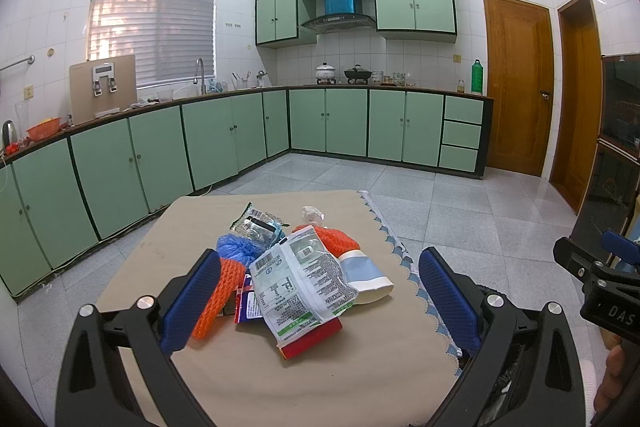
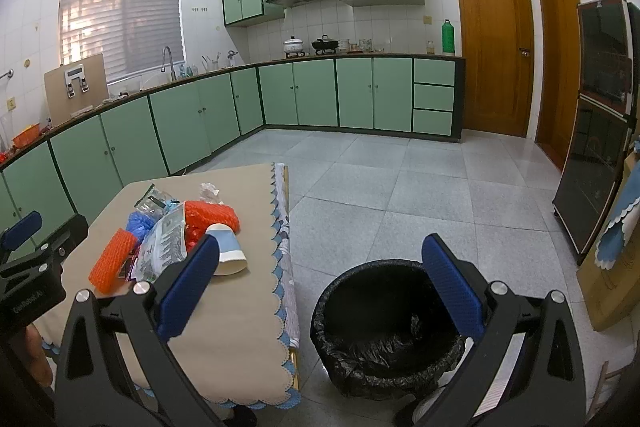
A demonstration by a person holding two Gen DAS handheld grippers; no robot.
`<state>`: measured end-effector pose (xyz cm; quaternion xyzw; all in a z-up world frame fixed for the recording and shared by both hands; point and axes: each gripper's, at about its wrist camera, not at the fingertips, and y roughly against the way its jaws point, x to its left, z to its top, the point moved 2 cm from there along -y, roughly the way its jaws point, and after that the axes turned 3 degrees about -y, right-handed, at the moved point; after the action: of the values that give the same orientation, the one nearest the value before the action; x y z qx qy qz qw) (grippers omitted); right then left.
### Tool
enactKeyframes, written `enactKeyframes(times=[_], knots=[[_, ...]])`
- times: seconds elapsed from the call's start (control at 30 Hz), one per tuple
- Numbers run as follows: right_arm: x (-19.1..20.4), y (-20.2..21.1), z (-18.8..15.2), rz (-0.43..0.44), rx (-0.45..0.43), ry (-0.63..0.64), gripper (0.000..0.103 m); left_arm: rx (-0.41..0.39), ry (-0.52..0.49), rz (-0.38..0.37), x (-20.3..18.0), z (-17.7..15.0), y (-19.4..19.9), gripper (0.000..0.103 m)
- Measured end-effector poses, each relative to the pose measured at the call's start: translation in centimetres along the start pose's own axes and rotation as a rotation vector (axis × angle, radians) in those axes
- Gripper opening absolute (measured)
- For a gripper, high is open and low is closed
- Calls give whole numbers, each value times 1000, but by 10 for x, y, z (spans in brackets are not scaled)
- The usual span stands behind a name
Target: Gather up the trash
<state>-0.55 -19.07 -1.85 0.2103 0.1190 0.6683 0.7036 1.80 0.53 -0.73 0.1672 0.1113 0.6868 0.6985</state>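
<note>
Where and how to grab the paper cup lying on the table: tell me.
Take the paper cup across its side wall, near the middle. It lies tipped over at the pile's right edge, its open mouth facing the near table edge. Come from above with the right gripper, one of its fingers on each side.

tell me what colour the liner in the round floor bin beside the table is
Black: a crinkled black plastic liner in the round floor bin, best seen in the right wrist view.

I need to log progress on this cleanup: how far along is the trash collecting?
Nothing looks done: the black-lined bin on the floor beside the table shows no trash inside. Nothing is in hand: the left gripper and right gripper are both open. The whole pile is left: snack wrapper, orange foam nets, paper cup.
</note>
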Motion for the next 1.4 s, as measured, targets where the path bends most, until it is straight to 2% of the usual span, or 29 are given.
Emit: enactKeyframes(times=[1.4], knots=[[-4,2,2,7,-9,-8,98,5,-2,3,-2,-2,-3,97]])
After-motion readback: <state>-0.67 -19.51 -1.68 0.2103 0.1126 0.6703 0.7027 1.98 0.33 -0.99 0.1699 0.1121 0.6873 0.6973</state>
